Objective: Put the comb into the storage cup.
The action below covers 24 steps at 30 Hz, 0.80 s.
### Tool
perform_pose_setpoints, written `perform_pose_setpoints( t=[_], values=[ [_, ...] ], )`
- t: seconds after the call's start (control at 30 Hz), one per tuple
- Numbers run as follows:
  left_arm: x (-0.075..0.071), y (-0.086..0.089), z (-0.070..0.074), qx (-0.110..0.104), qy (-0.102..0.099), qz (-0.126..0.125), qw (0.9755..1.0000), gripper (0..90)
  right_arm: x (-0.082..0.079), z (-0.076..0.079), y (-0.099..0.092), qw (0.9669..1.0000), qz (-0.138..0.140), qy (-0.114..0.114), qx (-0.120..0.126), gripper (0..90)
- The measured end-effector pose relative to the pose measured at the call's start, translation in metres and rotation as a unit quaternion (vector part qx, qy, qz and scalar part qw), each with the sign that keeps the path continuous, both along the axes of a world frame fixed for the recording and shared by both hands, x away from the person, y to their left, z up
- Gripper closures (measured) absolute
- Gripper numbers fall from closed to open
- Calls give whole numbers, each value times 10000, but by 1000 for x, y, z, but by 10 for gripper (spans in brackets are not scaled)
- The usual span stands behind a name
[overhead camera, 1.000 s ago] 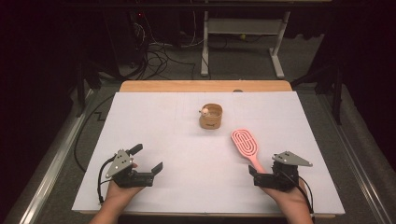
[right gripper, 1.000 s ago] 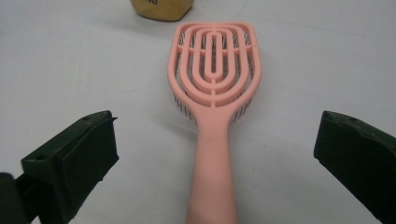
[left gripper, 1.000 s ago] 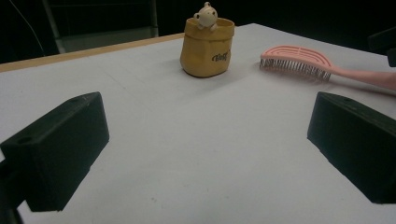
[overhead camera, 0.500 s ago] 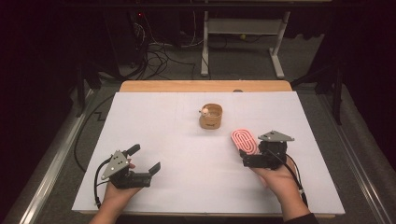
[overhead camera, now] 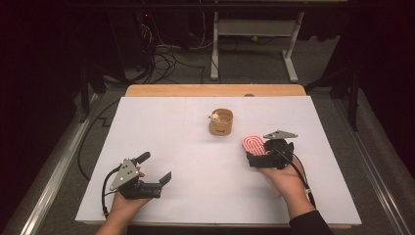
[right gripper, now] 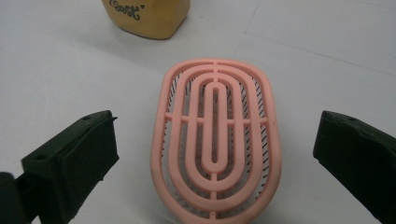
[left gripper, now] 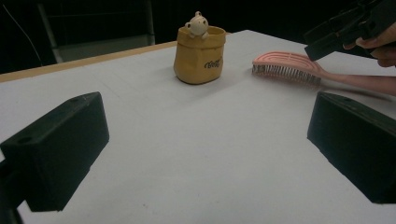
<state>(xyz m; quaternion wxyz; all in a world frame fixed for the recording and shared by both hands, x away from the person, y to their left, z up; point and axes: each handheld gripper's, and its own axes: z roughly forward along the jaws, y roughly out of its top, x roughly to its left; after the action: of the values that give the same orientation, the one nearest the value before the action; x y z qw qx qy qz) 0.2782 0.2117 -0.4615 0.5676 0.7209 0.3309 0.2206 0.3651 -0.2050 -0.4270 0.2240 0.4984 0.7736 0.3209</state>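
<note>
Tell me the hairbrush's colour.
Pink hairbrush; clearest in the right gripper view.

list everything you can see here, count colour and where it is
hairbrush: 1, pink, bristles down on the sheet, right of centre, head between the open fingers of the right gripper
pot: 1, tan with dark lettering, upright on the sheet behind the hairbrush, apart from it
bear figure: 1, cream, at the pot's rim
sheet: 1, white, covering most of the table
table: 1, wooden, a strip bare at the far edge
frame: 1, pale, on the floor beyond the table
cables: several, dark, on the floor beyond the table
left gripper: 1, black, near left of the sheet, fingers open, holding nothing
right gripper: 1, black, over the hairbrush, fingers open either side of its head
</note>
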Motion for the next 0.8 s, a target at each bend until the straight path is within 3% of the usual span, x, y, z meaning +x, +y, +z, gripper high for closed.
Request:
perform_pose_setpoints(
  t=[0.43,0.6,0.63,0.8],
  values=[
    [0,0,0,0,-7,22,10000,0,17,-11,3,9993,-43,375,-10,13],
    [0,0,0,-4,-15,8,10000,0,20,-12,2,9986,-87,523,-19,59],
    [1,0,0,-6,-8,11,10000,0,21,-12,2,9983,-34,583,2,112],
    [1,-1,0,-17,-19,5,10000,0,23,-12,4,9980,-49,625,-88,148]
  ],
)
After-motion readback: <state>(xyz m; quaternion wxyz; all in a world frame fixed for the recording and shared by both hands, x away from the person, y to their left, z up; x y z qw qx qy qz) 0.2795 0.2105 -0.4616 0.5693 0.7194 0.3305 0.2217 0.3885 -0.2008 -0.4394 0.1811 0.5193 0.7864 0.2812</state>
